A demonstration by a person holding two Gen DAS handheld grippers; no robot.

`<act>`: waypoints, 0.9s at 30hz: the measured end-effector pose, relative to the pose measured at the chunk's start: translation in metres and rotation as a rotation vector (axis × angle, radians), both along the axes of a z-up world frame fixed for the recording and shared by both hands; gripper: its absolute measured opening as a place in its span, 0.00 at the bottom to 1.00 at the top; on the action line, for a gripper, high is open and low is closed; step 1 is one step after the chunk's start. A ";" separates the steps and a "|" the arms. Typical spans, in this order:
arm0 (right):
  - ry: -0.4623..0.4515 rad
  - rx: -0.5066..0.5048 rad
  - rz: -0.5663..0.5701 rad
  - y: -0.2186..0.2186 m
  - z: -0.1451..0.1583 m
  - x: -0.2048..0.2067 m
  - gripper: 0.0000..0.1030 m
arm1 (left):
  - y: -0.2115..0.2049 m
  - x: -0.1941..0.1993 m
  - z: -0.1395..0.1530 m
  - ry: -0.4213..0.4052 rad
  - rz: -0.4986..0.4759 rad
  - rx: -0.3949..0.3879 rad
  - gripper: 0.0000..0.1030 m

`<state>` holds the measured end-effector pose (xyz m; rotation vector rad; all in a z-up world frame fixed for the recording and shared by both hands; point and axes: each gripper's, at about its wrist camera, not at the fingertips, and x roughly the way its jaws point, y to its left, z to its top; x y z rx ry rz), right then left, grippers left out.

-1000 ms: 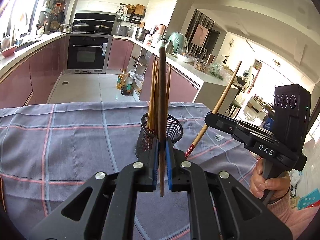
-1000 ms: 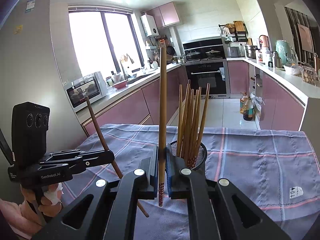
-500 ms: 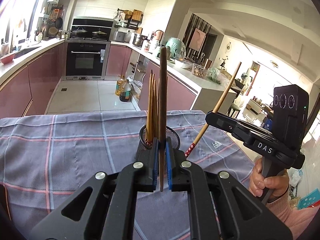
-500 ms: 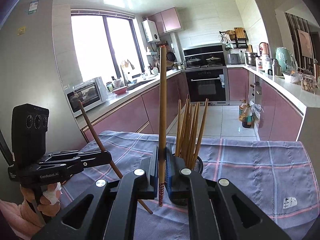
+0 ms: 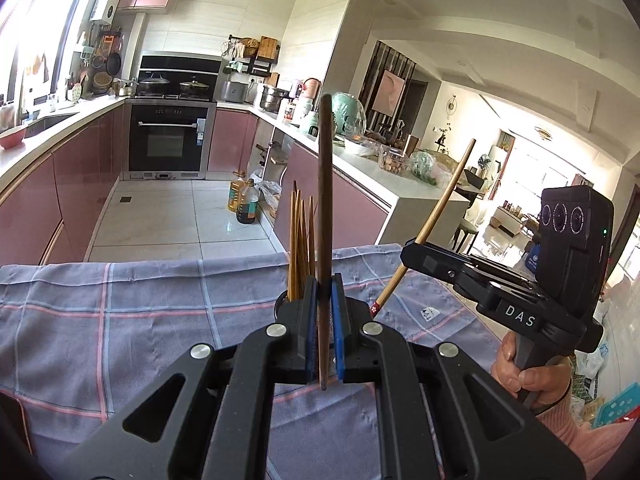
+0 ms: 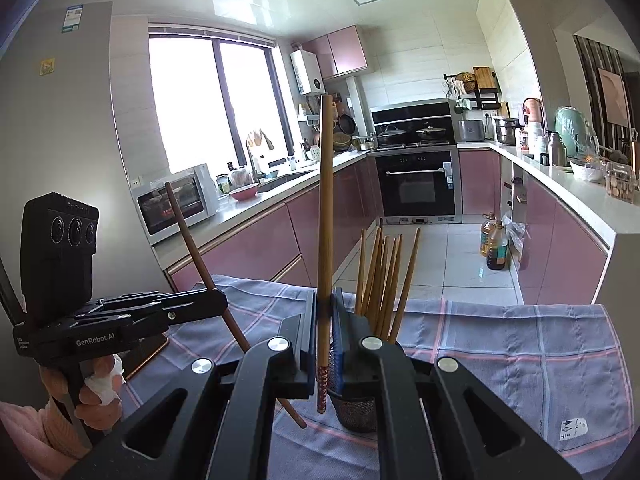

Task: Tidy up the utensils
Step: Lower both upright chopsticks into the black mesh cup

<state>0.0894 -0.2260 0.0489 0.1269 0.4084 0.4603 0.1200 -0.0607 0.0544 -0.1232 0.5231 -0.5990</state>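
Two chopsticks held upright, one in each of my tongs.

Left tongs point(image 5: 323, 316) clamp the dark chopstick point(image 5: 325, 200), right tongs point(image 6: 325, 336) the patterned-end chopstick point(image 6: 325, 216); roughly seven more stand in the mesh holder point(image 6: 358, 414) on the bench point(image 6: 520, 344).

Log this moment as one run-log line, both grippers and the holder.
left gripper: shut on dark chopstick | right gripper: shut on light chopstick | mesh holder: holds chopsticks, on cloth
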 end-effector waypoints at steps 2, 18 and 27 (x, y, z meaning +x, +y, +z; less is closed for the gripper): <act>-0.005 0.001 -0.004 -0.001 0.003 0.003 0.06 | -0.001 0.002 0.007 -0.016 0.001 -0.004 0.07; 0.015 -0.018 -0.045 0.002 0.000 0.035 0.06 | -0.031 0.021 0.024 -0.085 0.040 0.056 0.07; 0.132 -0.071 -0.024 0.014 -0.031 0.055 0.06 | -0.053 0.032 -0.007 0.009 -0.012 0.159 0.07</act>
